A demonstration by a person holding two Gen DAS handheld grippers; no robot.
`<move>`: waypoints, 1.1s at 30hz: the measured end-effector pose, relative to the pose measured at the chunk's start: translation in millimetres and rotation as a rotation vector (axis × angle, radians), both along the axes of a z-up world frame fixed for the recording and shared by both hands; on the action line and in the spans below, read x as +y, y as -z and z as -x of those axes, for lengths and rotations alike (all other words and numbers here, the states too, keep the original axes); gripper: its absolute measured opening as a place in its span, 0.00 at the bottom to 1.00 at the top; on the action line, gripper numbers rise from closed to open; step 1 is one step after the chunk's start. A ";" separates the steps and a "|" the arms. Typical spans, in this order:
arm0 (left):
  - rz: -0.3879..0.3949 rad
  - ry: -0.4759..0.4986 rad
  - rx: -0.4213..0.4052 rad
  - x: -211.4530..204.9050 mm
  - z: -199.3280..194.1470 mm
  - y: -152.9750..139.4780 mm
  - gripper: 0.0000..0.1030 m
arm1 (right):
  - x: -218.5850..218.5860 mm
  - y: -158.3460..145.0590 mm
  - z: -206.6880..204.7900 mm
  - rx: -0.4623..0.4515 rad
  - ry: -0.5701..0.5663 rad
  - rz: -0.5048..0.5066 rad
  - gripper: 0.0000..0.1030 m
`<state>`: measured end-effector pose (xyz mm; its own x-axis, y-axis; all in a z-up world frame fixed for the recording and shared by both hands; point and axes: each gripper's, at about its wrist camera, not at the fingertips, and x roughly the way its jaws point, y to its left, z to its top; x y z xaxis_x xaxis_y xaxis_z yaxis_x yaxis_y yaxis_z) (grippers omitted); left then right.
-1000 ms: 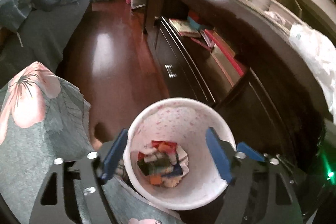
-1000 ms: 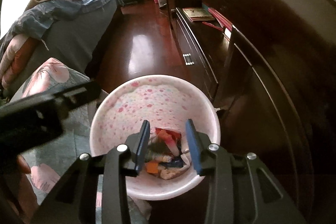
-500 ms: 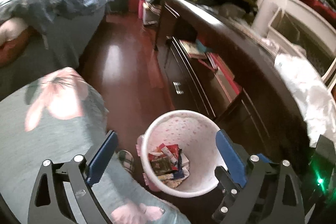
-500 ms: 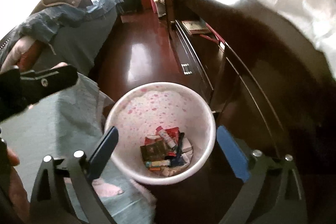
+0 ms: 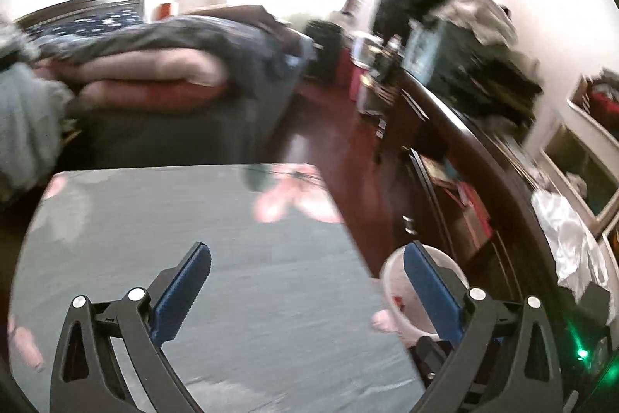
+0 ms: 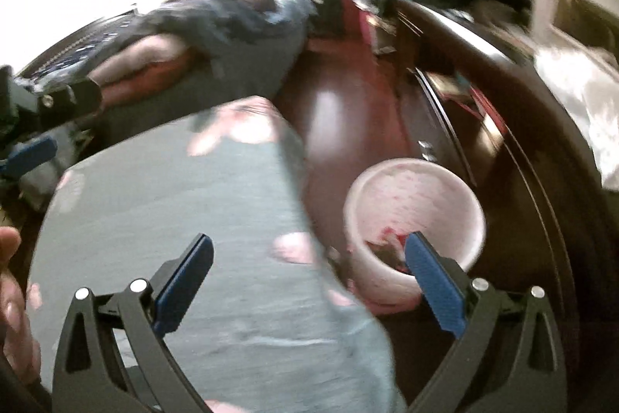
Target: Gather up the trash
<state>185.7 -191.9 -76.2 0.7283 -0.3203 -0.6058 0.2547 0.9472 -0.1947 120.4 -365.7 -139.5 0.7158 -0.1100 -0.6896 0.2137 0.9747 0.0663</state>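
Trash bin (image 6: 416, 215): white with pink speckles, standing on the dark red wooden floor (image 6: 344, 111), between the grey floral bedspread (image 6: 174, 219) and the dark cabinet (image 6: 514, 188).
Trash (image 6: 387, 246): a blurred heap of red and dark scraps low inside the bin.
Right gripper (image 6: 305, 277): jaws spread wide, holding nothing; its right blue finger overlaps the bin's near rim in view.
Left gripper (image 5: 305, 289): jaws equally wide, holding nothing, above the bedspread (image 5: 232, 258); the bin (image 5: 398, 281) shows partly behind its right finger.
Surroundings: piled bedding (image 5: 154, 64) beyond; white crumpled cloth (image 5: 572, 242) on the cabinet top. Both views are motion-blurred.
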 end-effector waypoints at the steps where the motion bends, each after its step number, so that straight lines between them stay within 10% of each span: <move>1: 0.001 -0.024 -0.009 12.3 4.9 -3.0 0.96 | 15.0 -6.8 2.7 -0.018 -0.024 0.013 0.97; 14: 0.011 -0.319 -0.146 159.9 92.0 -40.3 0.96 | 120.4 -61.5 42.1 -0.176 -0.187 0.071 0.97; 33: -0.003 -0.371 -0.306 202.6 175.0 -76.4 0.96 | 160.9 -126.0 108.9 -0.373 -0.192 0.138 0.97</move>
<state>10.7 10.7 0.1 0.9380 -0.0034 -0.3467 -0.0557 0.9855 -0.1604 11.4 -204.9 -13.5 0.9294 -0.0237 -0.3683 0.0140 0.9995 -0.0291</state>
